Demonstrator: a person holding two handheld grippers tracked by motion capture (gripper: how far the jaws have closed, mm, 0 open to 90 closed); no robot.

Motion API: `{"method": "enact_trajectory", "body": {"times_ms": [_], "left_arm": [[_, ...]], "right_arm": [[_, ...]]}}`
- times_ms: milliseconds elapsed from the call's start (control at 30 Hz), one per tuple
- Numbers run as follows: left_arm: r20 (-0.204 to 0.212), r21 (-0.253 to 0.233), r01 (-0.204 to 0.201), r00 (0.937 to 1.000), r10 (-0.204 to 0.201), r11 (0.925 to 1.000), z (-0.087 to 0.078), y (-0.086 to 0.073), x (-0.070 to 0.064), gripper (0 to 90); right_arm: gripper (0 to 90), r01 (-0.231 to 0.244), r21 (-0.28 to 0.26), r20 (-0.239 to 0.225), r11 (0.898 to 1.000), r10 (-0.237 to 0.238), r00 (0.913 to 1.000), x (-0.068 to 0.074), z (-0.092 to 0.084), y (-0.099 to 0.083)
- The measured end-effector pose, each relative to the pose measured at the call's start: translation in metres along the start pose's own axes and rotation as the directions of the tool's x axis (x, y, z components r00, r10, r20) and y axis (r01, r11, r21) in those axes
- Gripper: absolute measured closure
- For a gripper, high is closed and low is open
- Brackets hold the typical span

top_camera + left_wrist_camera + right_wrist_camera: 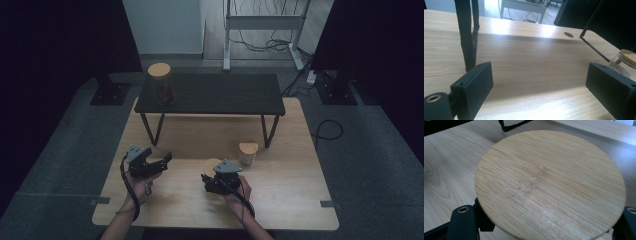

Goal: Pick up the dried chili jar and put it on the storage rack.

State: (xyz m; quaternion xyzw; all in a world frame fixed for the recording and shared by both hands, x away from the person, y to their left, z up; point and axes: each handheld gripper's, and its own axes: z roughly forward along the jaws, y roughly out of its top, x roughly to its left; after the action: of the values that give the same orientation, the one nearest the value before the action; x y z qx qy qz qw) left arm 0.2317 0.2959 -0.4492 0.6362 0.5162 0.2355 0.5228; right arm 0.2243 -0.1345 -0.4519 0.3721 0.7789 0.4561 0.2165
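Upper left of the high view: a tall jar point(161, 84) with a wooden lid stands on the dark low bench point(210, 93), well apart from both hands

Lower left: left tongs point(165, 158) spread wide, nothing between the jaws, hovering over bare table point(280, 200). In the left gripper view the jaws frame plain wood, with the small jar point(622, 63) at the right edge of the frame

Centre, just right of that: right tongs point(209, 176) pressed in on a round wooden lid point(550, 183), pinching it by its rim. In the right gripper view the disc sits tilted between the jaws, above the table. In the high view the lid point(211, 164) sits just left of the small jar point(247, 153), which carries its own wooden top

Risks from here:
- edge grip on a thin smooth disc: any twist or bump could rotate it out of the jaws and drop it on the table
- lid carried tilted: if it's meant for a jar mouth, it could land cocked and jam or slide off
- small jar close to the right hand: a sideways swing could tip it
- left tongs idle, so nothing steadies a jar if the lid gets pushed onto one
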Motion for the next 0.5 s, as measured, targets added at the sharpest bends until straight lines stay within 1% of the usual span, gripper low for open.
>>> {"method": "enact_trajectory", "body": {"times_ms": [500], "left_arm": [[0.005, 0.015, -0.01, 0.9999, 0.01, 0.9998, 0.003, -0.002, -0.001, 7.0]], "right_arm": [[25.5, -0.005, -0.024, 0.005, 1.0, 0.005, 1.0, 0.0, -0.013, 0.0]]}}
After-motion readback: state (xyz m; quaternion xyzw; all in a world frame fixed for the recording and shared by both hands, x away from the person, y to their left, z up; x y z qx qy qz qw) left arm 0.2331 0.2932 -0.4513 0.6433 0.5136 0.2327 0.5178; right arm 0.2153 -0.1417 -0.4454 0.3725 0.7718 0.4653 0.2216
